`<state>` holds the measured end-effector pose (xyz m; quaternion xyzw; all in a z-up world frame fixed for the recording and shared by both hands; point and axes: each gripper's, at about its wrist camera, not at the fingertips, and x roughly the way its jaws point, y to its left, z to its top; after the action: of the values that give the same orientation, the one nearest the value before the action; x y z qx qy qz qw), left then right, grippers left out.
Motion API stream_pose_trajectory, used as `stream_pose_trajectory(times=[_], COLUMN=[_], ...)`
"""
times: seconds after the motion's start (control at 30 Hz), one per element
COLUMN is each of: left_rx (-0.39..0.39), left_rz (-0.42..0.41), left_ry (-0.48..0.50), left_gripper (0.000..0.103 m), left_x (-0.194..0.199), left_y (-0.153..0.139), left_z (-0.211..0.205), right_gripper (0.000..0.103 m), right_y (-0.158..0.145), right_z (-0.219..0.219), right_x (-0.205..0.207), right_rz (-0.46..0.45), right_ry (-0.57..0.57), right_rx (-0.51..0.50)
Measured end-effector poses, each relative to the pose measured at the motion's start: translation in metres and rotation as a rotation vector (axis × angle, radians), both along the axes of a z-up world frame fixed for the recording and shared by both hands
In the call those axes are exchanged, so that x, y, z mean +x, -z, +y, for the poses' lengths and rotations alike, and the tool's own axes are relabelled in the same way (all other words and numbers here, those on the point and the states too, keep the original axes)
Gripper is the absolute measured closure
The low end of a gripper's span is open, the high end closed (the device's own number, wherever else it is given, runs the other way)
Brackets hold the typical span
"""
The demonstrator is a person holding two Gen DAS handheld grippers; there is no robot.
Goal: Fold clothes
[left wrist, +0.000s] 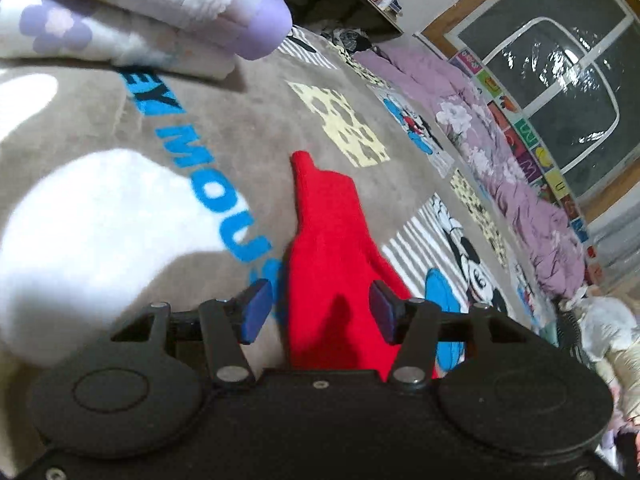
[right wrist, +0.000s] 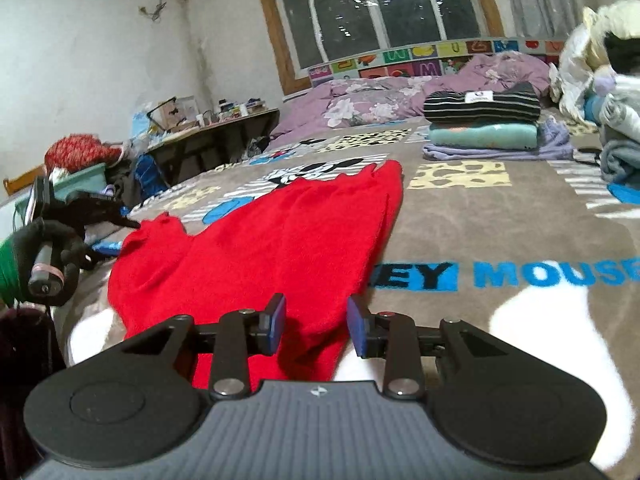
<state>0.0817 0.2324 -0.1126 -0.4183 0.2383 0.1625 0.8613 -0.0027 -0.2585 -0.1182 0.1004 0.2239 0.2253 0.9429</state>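
Observation:
A red knit garment (right wrist: 280, 232) lies spread flat on a grey-brown cartoon-mouse blanket (right wrist: 500, 220). My right gripper (right wrist: 316, 326) hovers over its near edge, blue pads apart, with red cloth under the gap and nothing pinched. A black-gloved hand holds my left gripper (right wrist: 130, 221) at the garment's left corner. In the left wrist view the red garment (left wrist: 328, 248) runs as a narrow strip away from the camera across the blanket (left wrist: 248, 128). My left gripper (left wrist: 320, 312) stands open above the strip, its pads clear of the cloth on both sides.
A folded stack (right wrist: 480, 120) of striped, teal and lavender clothes sits at the back right, next to a loose pile (right wrist: 600, 80). A purple floral quilt (right wrist: 372, 100) lines the far edge. A cluttered low table (right wrist: 208, 128) stands left. Folded floral bedding (left wrist: 140, 20) lies near the left gripper.

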Motion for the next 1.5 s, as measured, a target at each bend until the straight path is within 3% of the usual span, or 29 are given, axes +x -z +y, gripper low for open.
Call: stream_pose_trajectory(times=[0.03, 0.23, 0.33, 0.5, 0.87, 1.17, 1.5], left_rx=[-0.003, 0.048, 0.139, 0.287, 0.465, 0.58, 0.724], left_rz=[-0.017, -0.039, -0.046, -0.153, -0.259, -0.286, -0.264], left_ry=[0.003, 0.019, 0.028, 0.117, 0.279, 0.44, 0.652], left_gripper=[0.053, 0.099, 0.099, 0.099, 0.102, 0.102, 0.102], left_x=[0.001, 0.007, 0.009, 0.006, 0.003, 0.02, 0.028], left_y=[0.0, 0.002, -0.008, -0.045, -0.093, -0.106, -0.085], left_z=[0.002, 0.0, -0.012, -0.049, -0.14, -0.234, -0.342], right_gripper=[0.068, 0.067, 0.067, 0.067, 0.067, 0.066, 0.066], right_y=[0.001, 0.006, 0.008, 0.009, 0.001, 0.0, 0.023], right_z=[-0.003, -0.02, -0.025, -0.03, -0.035, -0.05, -0.093], right_x=[0.001, 0.011, 0.014, 0.019, 0.019, 0.02, 0.029], right_rz=[0.005, 0.04, 0.048, 0.048, 0.021, 0.036, 0.135], right_ry=[0.009, 0.066, 0.081, 0.077, 0.027, 0.029, 0.154], right_rx=[0.015, 0.11, 0.145, 0.212, 0.308, 0.431, 0.713])
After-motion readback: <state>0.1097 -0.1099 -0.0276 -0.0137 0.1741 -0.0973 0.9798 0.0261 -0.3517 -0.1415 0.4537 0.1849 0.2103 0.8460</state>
